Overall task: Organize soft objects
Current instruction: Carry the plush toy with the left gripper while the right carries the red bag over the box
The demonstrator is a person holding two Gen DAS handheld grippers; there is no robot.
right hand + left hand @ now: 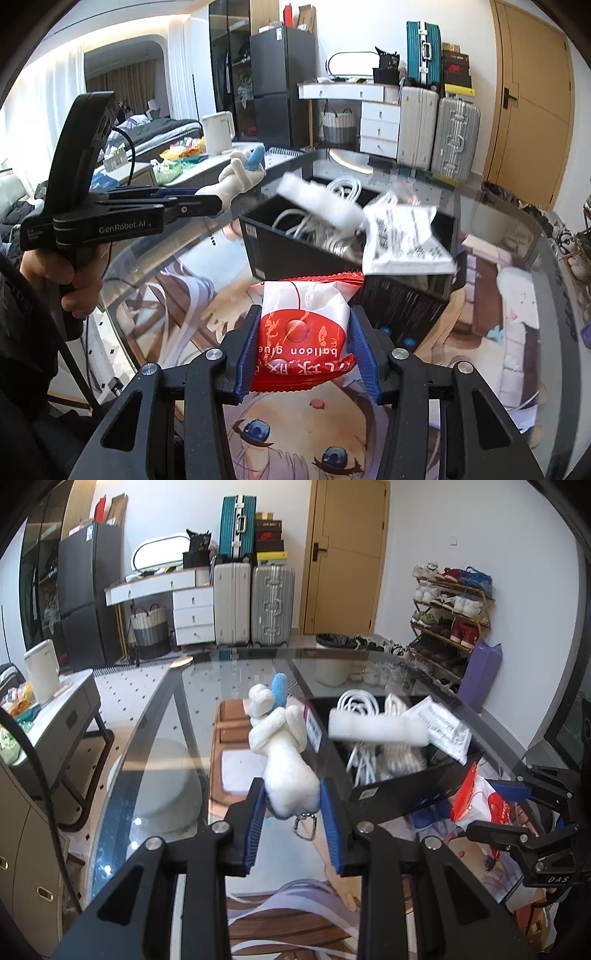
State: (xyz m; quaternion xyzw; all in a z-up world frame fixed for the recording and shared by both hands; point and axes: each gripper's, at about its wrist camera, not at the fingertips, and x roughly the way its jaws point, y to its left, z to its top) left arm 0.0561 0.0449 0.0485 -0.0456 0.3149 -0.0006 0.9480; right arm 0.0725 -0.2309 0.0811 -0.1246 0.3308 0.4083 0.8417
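The left gripper clamps a white plush toy above the glass table.

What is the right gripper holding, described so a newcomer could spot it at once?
Start at the open black box of white cables on the glass table. Just in front of it, the right gripper clamps a soft red-and-white plastic packet. Only it carries the words "balloon glue".
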